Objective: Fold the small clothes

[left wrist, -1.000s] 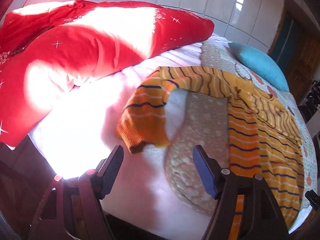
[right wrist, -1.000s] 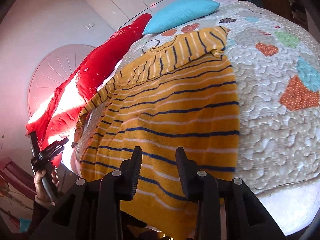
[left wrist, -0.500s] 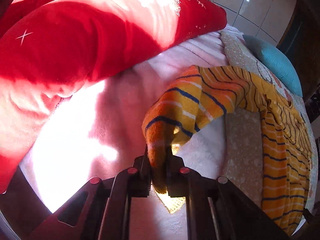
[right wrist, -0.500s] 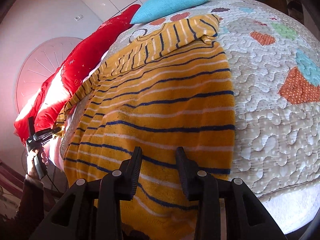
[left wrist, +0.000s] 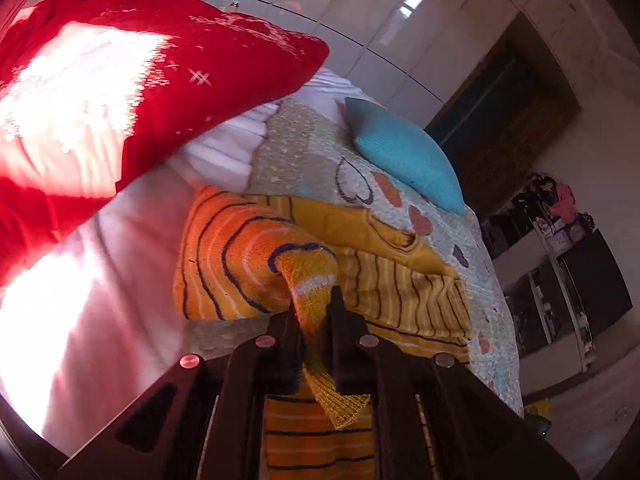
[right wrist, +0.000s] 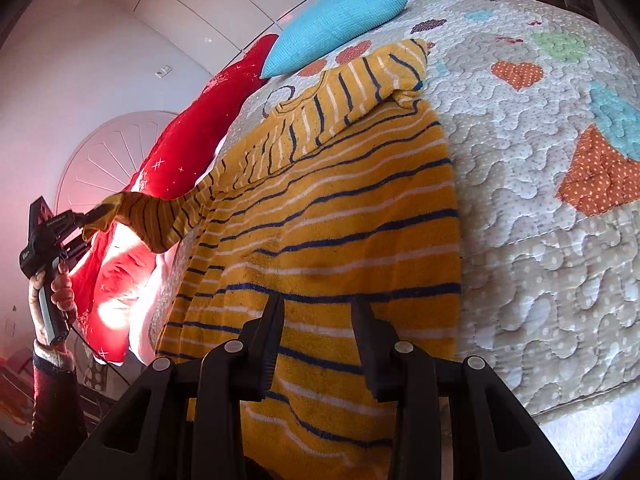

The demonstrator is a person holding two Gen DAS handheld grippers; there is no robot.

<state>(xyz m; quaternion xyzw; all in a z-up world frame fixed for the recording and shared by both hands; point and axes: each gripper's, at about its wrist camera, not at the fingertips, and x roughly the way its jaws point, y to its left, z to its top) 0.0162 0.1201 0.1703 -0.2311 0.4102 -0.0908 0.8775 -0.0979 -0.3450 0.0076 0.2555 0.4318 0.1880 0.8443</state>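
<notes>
Where the left wrist view looks along its fingers, the left hand-held gripper (left wrist: 314,332) is clenched on the cuff of one sleeve (left wrist: 308,276) of the sweater (left wrist: 380,280), a yellow knit with dark blue and white stripes. The sleeve is lifted off the bed and curls up and over toward the camera, its ribbed end hanging below the jaws. The sweater's body lies on the quilt (left wrist: 304,152), which is stitched with hearts. A red pillow (left wrist: 140,92) fills the upper left, lit by strong sun, and a blue cushion (left wrist: 404,156) rests farther back on the quilt.

In the right wrist view, the right hand-held gripper (right wrist: 318,320) is released, its jaws parted, hovering just above the sweater's (right wrist: 332,232) lower half near the hem. The sweater lies spread across the quilt (right wrist: 540,208), with the far sleeve (right wrist: 372,80) folded over its chest. At the left edge, the left hand-held gripper (right wrist: 94,214) holds the other sleeve (right wrist: 160,216) stretched off the bed's side, in front of the red pillow (right wrist: 200,136). The blue cushion (right wrist: 336,20) sits at the head of the bed.
</notes>
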